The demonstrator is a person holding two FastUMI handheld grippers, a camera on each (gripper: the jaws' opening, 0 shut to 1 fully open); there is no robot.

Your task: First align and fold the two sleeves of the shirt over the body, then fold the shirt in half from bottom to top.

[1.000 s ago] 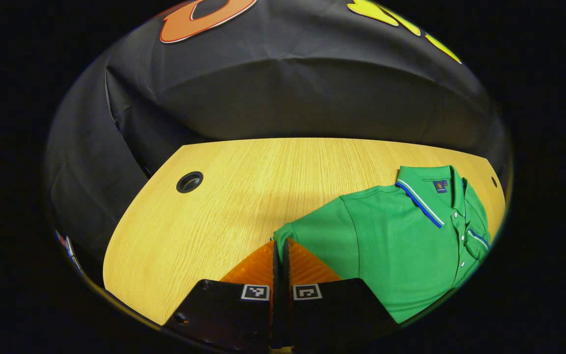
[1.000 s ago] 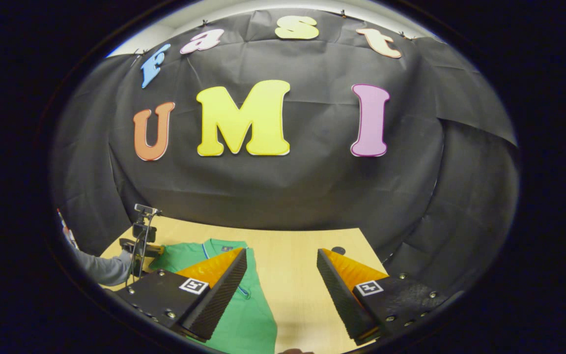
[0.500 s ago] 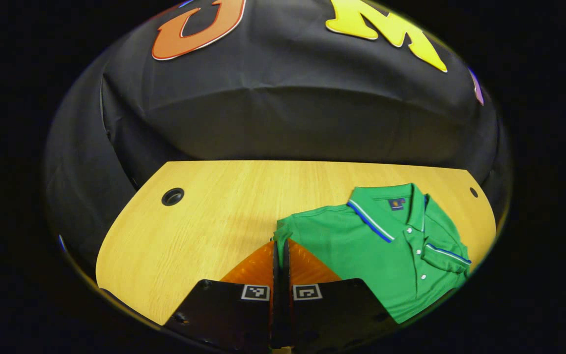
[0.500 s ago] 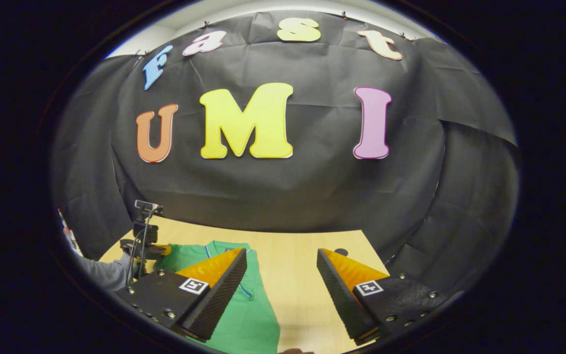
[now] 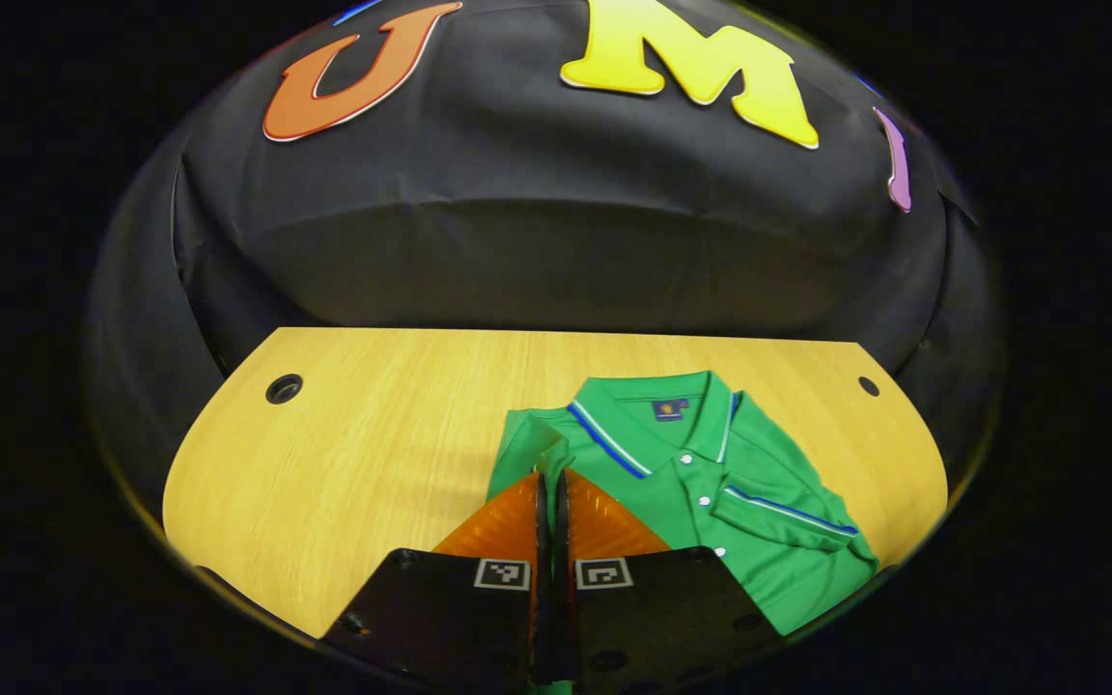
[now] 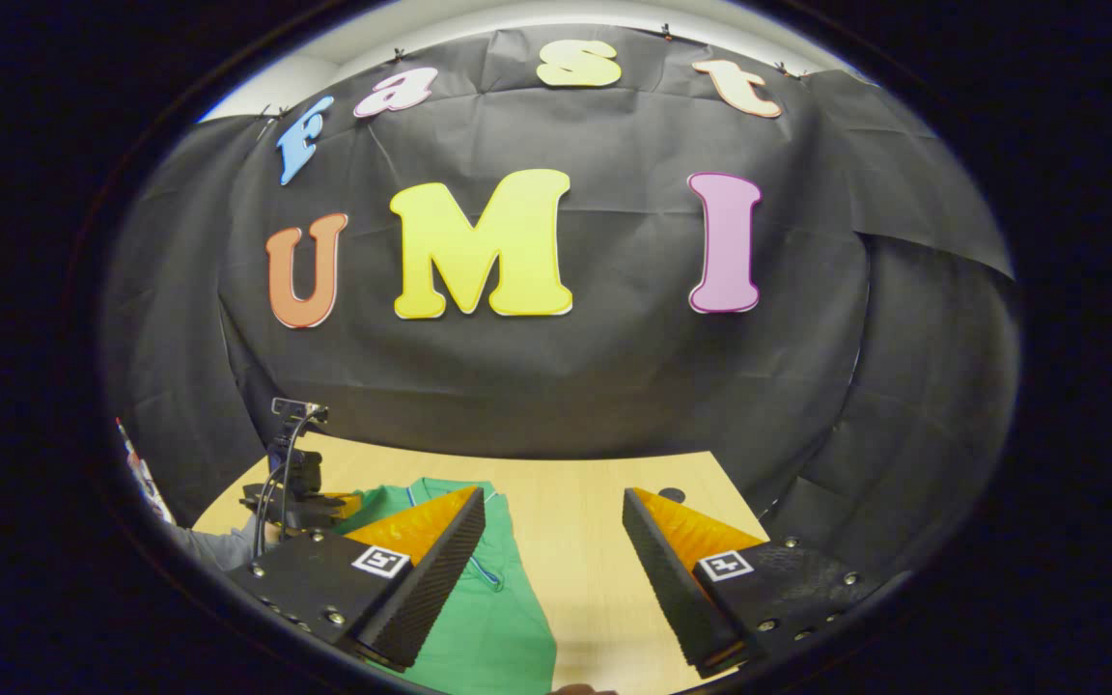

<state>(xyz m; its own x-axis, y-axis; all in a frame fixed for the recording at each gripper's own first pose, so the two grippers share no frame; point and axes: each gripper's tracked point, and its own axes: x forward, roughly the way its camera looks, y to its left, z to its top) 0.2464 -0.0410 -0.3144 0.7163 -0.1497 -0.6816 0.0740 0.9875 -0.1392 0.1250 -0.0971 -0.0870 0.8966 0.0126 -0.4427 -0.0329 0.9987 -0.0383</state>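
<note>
left tool was clamped on the green polo's sleeve hem | right tool was held wide | fabric judged soft, floppy; best gripped by hems

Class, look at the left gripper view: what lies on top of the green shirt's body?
One sleeve lies folded across the shirt front. The left gripper pinches the other sleeve over the body. The chest beneath both is covered.
</note>
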